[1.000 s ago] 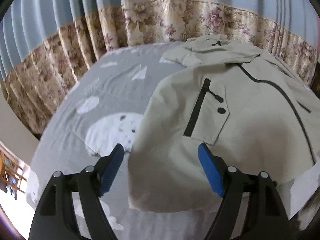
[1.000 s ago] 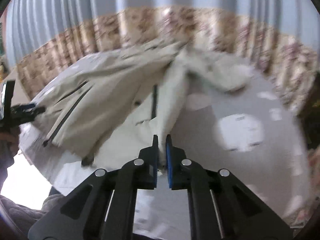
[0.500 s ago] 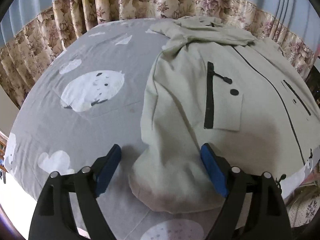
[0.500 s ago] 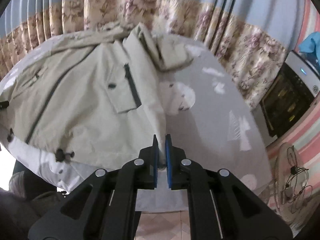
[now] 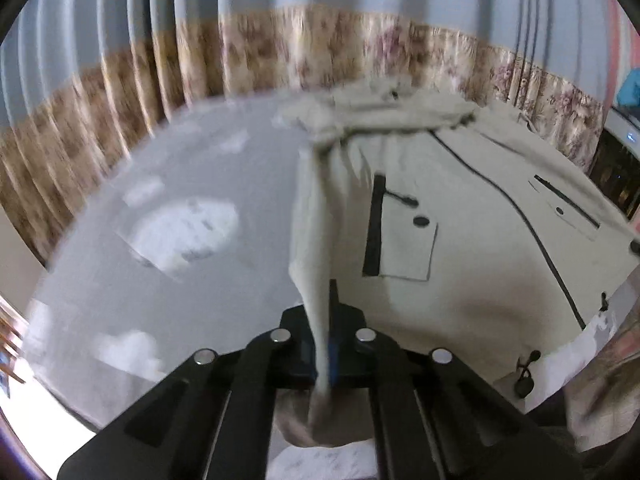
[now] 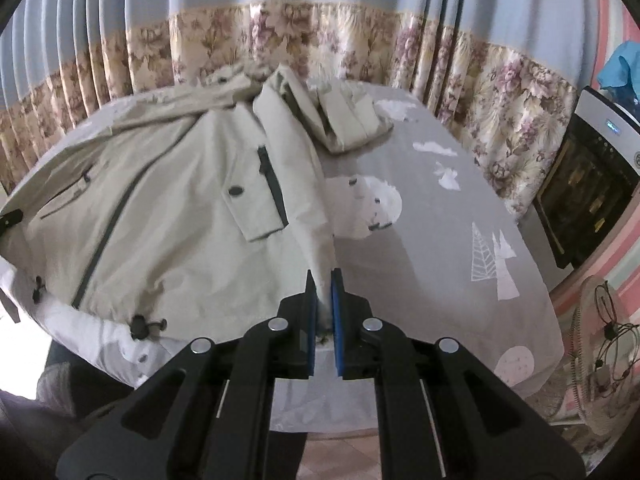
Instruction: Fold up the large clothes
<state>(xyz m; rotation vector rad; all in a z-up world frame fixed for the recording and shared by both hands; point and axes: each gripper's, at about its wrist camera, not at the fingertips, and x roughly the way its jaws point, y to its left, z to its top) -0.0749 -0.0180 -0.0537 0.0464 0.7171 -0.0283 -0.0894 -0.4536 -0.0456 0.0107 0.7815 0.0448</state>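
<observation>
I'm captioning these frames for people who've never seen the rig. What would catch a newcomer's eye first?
First, the big beige jacket with dark zips, spread over a grey bedsheet printed with white shapes. Next, the black tongs low in each view: the left tongs and the right tongs each pinch an edge of the jacket. Behind the bed hangs a blue curtain with a floral band.
</observation>
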